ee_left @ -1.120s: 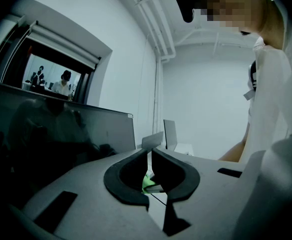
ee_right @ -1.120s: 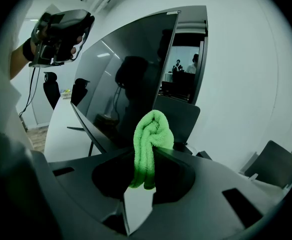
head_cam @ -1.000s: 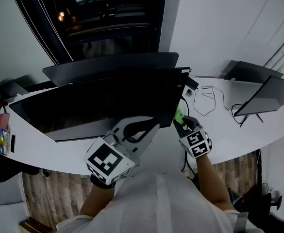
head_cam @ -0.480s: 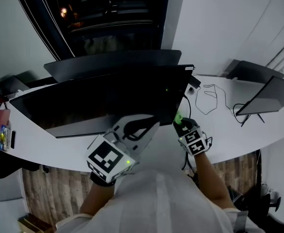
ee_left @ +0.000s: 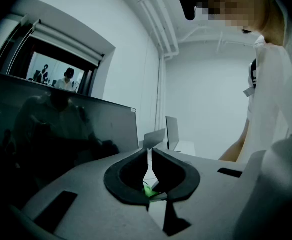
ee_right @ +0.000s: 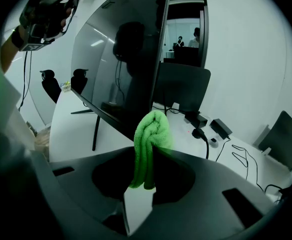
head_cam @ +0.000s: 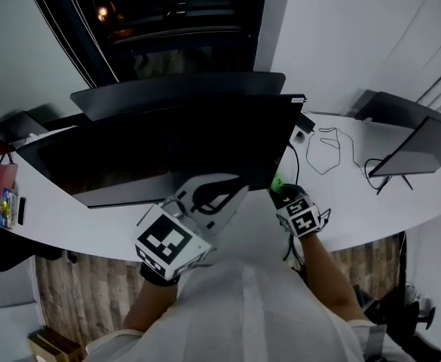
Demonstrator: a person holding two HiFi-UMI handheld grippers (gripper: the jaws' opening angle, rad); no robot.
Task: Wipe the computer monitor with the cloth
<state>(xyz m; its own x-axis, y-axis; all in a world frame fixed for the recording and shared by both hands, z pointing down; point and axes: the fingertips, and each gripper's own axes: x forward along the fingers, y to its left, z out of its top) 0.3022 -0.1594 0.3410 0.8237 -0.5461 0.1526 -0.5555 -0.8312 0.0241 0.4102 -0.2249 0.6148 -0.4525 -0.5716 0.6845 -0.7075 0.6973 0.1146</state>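
Note:
The wide dark computer monitor (head_cam: 167,153) stands across the white desk (head_cam: 356,210). My right gripper (head_cam: 283,193) sits at the monitor's lower right corner, shut on a rolled green cloth (head_cam: 277,181). In the right gripper view the cloth (ee_right: 148,146) sticks up from between the jaws of the right gripper (ee_right: 146,156), close to the monitor's edge (ee_right: 158,59). My left gripper (head_cam: 209,198) hovers in front of the screen's lower middle. Its jaws are shut on nothing in the left gripper view (ee_left: 148,154), with the screen (ee_left: 61,129) to its left.
A second monitor (head_cam: 175,93) stands behind the first. Two open laptops (head_cam: 412,145) and loose cables (head_cam: 322,153) lie on the desk's right part, and a power adapter (ee_right: 220,128) lies behind the monitor. A red bag (head_cam: 1,194) hangs at the far left.
My right gripper has sunk a little with the green cloth beside the monitor's right corner. The left gripper has stayed where it was.

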